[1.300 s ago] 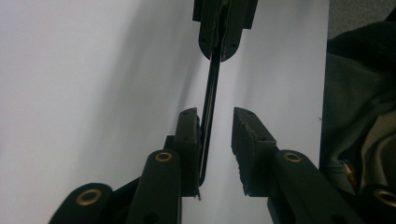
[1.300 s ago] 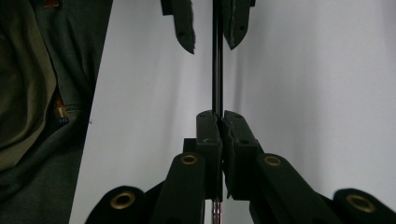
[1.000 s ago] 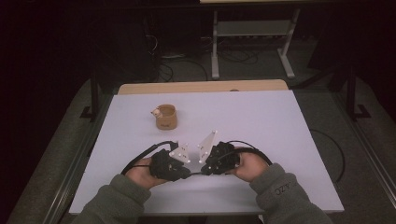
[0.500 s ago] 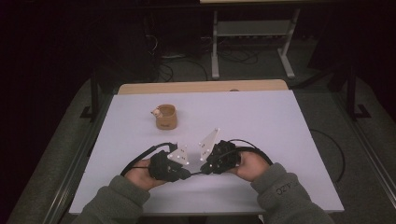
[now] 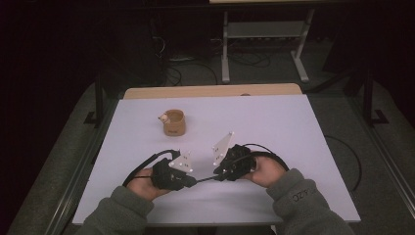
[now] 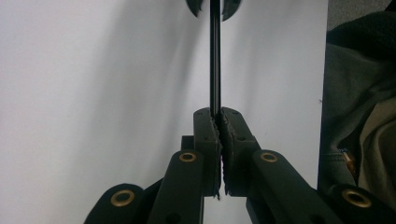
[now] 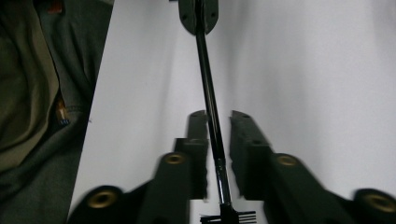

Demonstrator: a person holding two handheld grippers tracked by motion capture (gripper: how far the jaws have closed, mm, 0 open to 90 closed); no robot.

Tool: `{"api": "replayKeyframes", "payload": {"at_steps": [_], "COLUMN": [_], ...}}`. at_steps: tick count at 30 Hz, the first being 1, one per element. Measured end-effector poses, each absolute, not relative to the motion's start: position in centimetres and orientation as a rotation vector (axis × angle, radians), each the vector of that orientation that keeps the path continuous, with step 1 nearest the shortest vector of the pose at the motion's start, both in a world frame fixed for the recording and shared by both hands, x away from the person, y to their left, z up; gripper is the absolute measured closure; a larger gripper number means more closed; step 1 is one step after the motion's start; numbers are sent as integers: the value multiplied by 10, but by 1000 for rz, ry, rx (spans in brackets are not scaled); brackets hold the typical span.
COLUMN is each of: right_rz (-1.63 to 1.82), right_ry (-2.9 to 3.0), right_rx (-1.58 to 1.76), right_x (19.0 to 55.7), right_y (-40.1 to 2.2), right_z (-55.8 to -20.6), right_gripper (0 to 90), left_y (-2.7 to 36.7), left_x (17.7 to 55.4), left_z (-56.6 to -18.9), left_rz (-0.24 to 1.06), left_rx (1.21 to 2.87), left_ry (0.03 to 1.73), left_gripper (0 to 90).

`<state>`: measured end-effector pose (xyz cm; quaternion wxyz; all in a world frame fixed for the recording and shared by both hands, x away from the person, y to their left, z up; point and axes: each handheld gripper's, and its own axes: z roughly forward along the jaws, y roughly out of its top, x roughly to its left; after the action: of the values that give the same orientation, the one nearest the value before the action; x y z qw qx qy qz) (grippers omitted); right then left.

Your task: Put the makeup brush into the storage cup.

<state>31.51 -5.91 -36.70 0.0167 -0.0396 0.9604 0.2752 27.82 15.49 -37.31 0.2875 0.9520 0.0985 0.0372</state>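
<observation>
The white rectangular table point(image 5: 293, 127) lies mostly bare, with wide open room behind and to both sides of the hands, which work near its front edge. Toward the back left stands a small tan cup point(image 5: 173, 123); its contents cannot be made out, and no writing is readable. The thin black rod point(image 6: 215, 56) spans between the grippers: the left gripper point(image 6: 219, 122) is clenched on one end, while the right gripper point(image 7: 218, 122) has just been opening, its pads clear of the rod between them.

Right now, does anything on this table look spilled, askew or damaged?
Nothing stands out. The brown cup stands upright, no spill around it. The left gripper clamps the thin black rod; the right gripper has just been opening around it.
</observation>
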Motion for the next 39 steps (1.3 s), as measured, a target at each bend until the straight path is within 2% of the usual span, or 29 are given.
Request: {"api": "replayKeyframes", "payload": {"at_steps": [5,10,15,19,21,26,32,39], "right_rz": [858,802,774,753,756,849,1020,1178], "right_ry": [3014,3030,3043,3038,3024,2981,2882,2803], "right_rx": [-174,-206,-219,-250,-254,-199,-35,202], "right_x": [316,314,312,309,307,309,312,319], "right_y": [-58,-52,-47,-43,-42,-47,-59,-83], "right_z": [-368,-366,-363,-360,-359,-352,-336,-331], "right_gripper": [839,850,850,850,848,821,693,542], "left_y": [154,149,145,144,145,152,164,182], "left_x": [278,277,278,277,277,279,283,288], "left_z": [-376,-379,-377,-378,-378,-378,-380,-375], "left_rz": [91,54,50,62,59,43,55,129], "left_rx": [2559,2594,2610,2619,2616,2533,2480,2376], "left_ry": [265,276,255,249,252,306,389,528], "left_gripper": [855,753,762,841,849,857,858,857]}}
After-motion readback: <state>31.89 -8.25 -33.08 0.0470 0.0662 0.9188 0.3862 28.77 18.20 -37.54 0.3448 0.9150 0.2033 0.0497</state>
